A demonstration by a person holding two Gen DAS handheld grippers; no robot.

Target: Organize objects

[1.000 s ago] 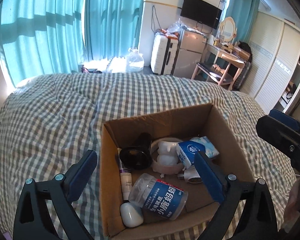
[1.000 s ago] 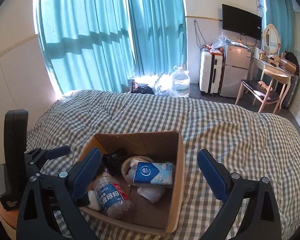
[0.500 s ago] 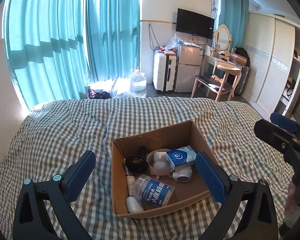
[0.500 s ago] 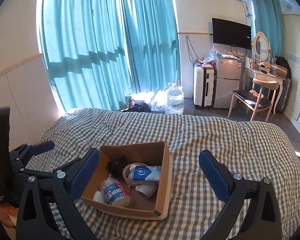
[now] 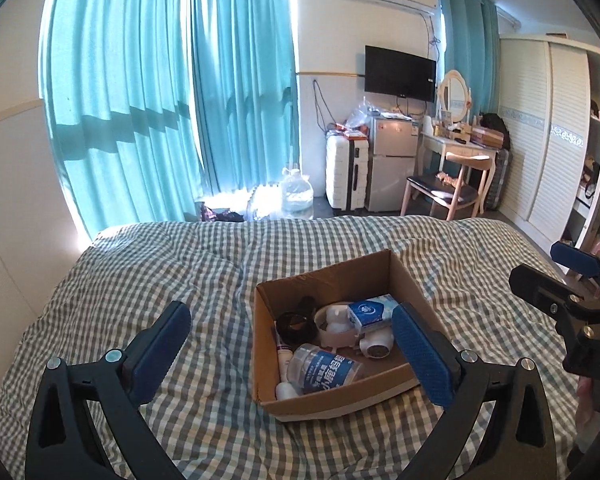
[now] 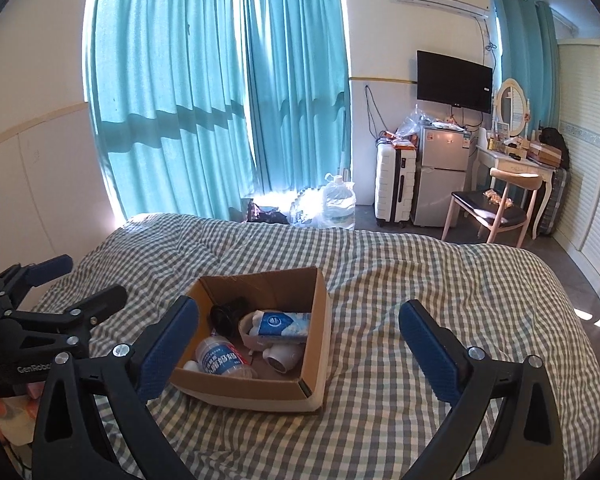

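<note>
1. The box [image 5: 332,396] sat on the checked bed [image 5: 148,280], open at the top, with every item of the task that I could see already inside it.
2. In the box lay a bottle [image 5: 326,372] on its side at 6 o'clock, a tissue pack [image 5: 370,311] at 1 o'clock resting on a white bowl [image 5: 334,326], a black cup [image 5: 296,324] at 10 o'clock and a small white gadget [image 5: 374,347] at 3 o'clock.
3. I judged the packing done, or nearly so. To do the step well I would scan the bed for strays and keep both tools clear of the box walls.
4. My left gripper [image 5: 296,354] was held above the bed on the near side of the box, fingers spread wide, holding nothing.
5. My right gripper [image 6: 300,350] hung likewise, level and wide apart, empty, the box between its fingers in view.
</note>
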